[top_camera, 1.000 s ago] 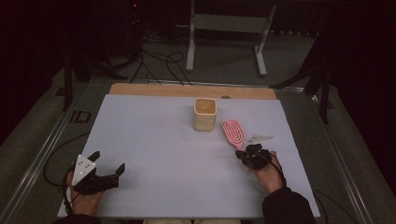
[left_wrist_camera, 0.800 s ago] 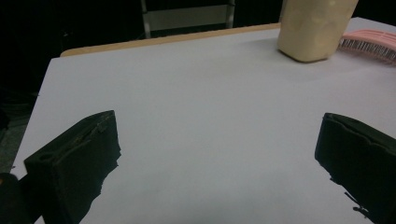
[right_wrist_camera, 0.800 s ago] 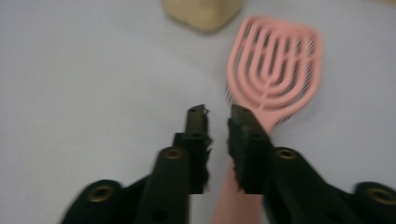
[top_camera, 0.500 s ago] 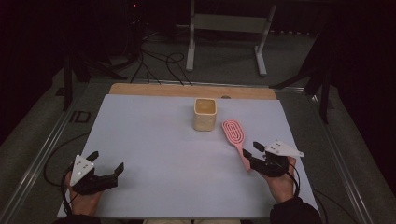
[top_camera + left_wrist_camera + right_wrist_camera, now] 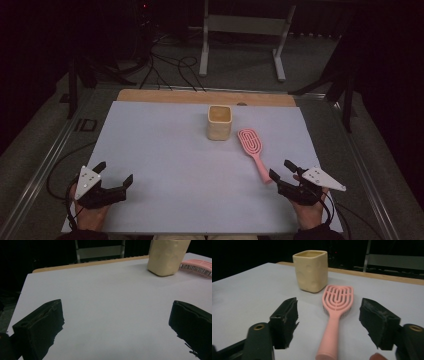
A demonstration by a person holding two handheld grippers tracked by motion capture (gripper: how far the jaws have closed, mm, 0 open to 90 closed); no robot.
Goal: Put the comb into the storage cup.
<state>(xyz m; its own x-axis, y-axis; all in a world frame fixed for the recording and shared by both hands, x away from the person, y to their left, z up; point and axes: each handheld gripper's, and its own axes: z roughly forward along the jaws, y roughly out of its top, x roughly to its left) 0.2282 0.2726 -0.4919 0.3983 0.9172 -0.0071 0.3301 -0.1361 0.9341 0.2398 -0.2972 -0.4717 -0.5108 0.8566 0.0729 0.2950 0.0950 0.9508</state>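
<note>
Right tongs (image 5: 328, 322) open, astride hairbrush (image 5: 336, 307)

My right gripper (image 5: 328, 322) has just been opening its jaws, which stand wide apart; the pink hairbrush (image 5: 335, 315) lies flat on the white table (image 5: 249, 295) between them, untouched (handle toward me). A cream square cup (image 5: 311, 270) stands upright just beyond its head.

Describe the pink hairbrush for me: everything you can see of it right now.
The pink hairbrush looks like plastic, with an oval head of open looped ribs, short bristles facing down, and a straight handle. It lies flat on the white tabletop, head close beside the cream cup, handle pointing toward the right gripper. That gripper's jaws, just opened, stand apart either side of the handle without touching it.
</note>
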